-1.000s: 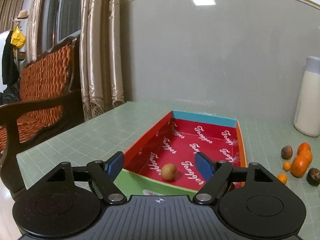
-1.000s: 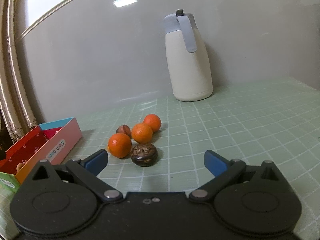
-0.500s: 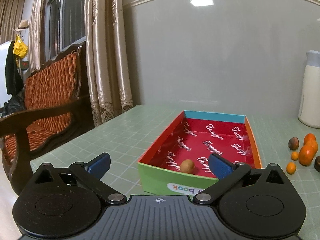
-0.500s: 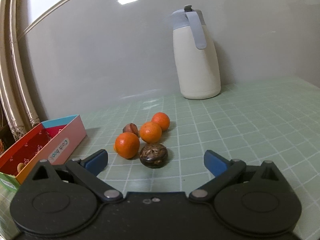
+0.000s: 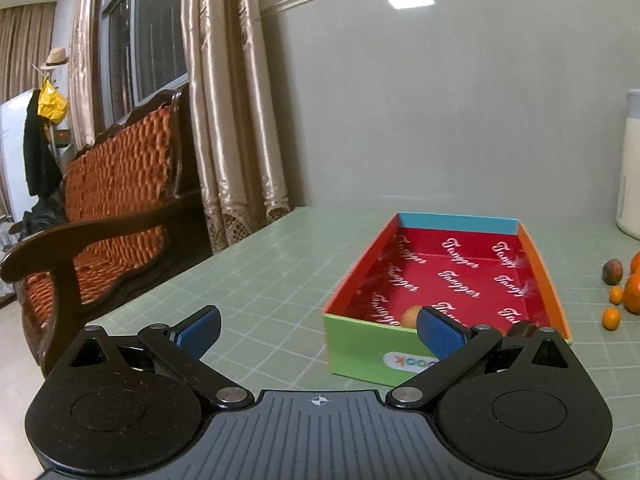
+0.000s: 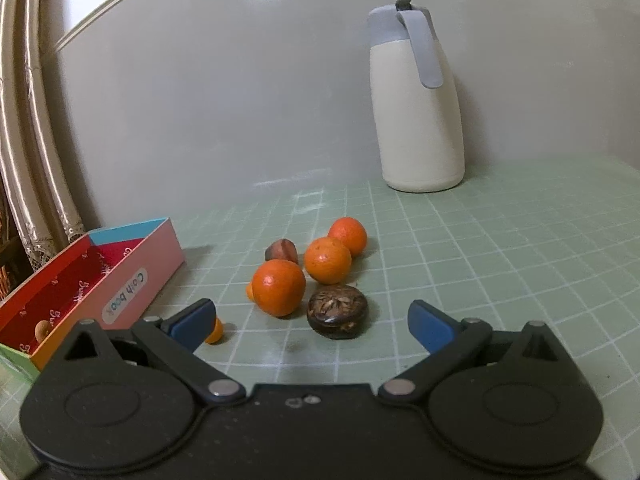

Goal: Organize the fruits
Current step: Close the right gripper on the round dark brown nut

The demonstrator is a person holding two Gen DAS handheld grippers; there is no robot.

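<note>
left wrist view: left tongs [image 5: 318, 330] now stand wider apart and empty, drawn back from the box [image 5: 444, 284]; a small brown fruit [image 5: 412, 316] lies inside at 6 o'clock. right wrist view: right tongs [image 6: 312, 322] wide apart, empty, closer to the fruit cluster [image 6: 312, 276] on the surface [image 6: 500, 248].

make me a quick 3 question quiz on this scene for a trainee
1. True or false: the box already holds one small brown fruit.
2. How many large oranges lie on the table? A) one B) three C) five
3. Fill in: straight ahead of the right gripper, nearest its open jaws, lies a dark ____ fruit.

Key
1. True. It lies near the box's green end.
2. B. Two tiny orange fruits lie there as well.
3. Brown. It lies on the table ahead of the gap, touched by neither finger.
</note>
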